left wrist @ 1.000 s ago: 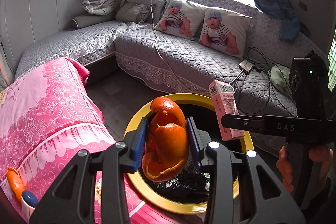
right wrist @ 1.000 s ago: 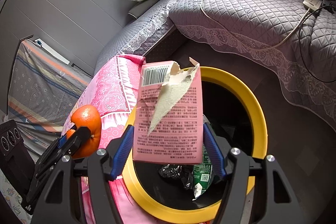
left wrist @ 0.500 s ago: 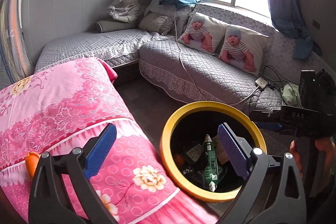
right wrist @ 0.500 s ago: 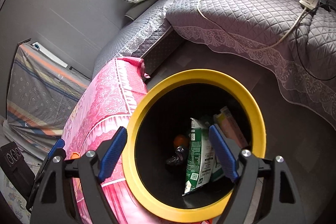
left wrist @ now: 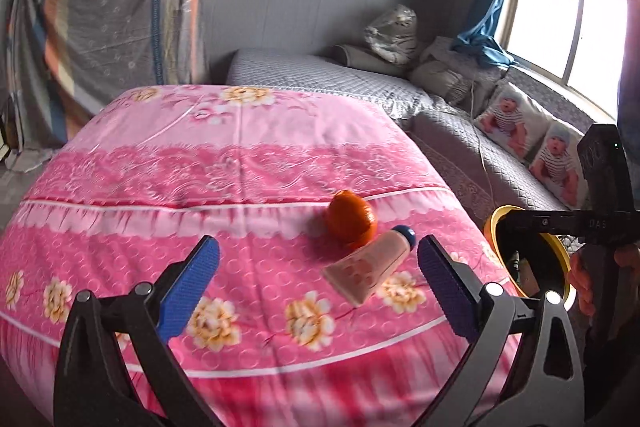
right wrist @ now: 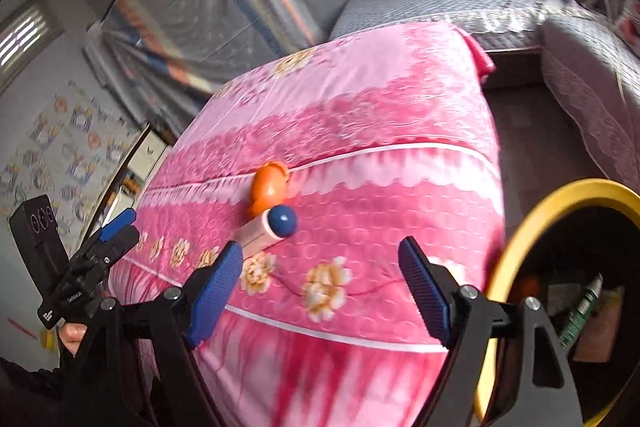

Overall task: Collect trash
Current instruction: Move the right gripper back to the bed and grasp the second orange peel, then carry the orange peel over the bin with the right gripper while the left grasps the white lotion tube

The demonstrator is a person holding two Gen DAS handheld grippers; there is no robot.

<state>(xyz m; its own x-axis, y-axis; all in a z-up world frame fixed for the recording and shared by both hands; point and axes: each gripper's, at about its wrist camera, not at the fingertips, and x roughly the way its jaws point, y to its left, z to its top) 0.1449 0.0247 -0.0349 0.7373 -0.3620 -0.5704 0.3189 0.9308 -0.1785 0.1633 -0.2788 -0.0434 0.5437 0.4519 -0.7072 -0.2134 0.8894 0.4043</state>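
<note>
Item one: orange peel (left wrist: 351, 225), lying on the pink flowered bedspread (left wrist: 224, 163), near the edge that faces the bin. We judge it light, springy and hollow, a curled shell that will flatten if squeezed hard. Its waxy skin may slip; we would take it across the domed middle, pads on opposite sides, with gentle pressure.

Item two: pink tube with a blue cap (left wrist: 370, 261), lying flat, its capped end touching the peel. We judge it light, soft-walled and smooth, likely part empty; whether it is trash we cannot tell. The flat crimped tail points toward us in the left wrist view; the round body near the cap gives a surer hold than the thin tail. Since it lies low on yielding cloth, we would press the pads slightly into the bedspread on either side of it.

Item three: yellow-rimmed bin (right wrist: 560, 203), standing on the floor just beside the bed, at the right. It already holds a green packet, a pink carton and an orange scrap.

Tools: left gripper (left wrist: 318, 263), tongs spread wide, nothing between them, having just been opening; it points at the tube and peel. Right gripper (right wrist: 320, 263), tongs likewise spread and empty, having just opened further; it hangs above the bedspread's near edge, the tube's cap just beyond its left pad.
</note>
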